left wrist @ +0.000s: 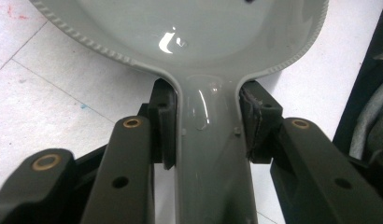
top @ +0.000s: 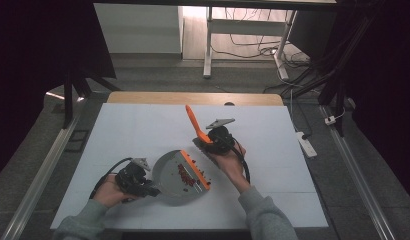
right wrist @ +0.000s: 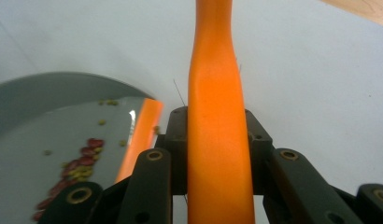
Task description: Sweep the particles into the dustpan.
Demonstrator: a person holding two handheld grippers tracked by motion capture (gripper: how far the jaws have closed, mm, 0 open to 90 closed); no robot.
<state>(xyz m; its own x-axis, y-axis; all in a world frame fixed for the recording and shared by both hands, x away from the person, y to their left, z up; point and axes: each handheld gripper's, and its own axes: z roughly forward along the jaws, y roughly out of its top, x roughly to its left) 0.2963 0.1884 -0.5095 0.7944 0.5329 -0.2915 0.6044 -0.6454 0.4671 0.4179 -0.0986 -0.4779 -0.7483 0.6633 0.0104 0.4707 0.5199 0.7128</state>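
Two tools: left tool (left wrist: 206,126) clamps dustpan (left wrist: 203,37), right tool (right wrist: 216,140) brush (right wrist: 217,116).

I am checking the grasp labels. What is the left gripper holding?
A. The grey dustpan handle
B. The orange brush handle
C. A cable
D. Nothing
A: in the left gripper view, the left gripper is shut on the grey dustpan handle, pads pressed on both sides of it.

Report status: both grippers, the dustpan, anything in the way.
Left gripper shut on grey dustpan handle. Right gripper shut on orange brush handle. Red and green bits lie in the pan. Nothing blocking.
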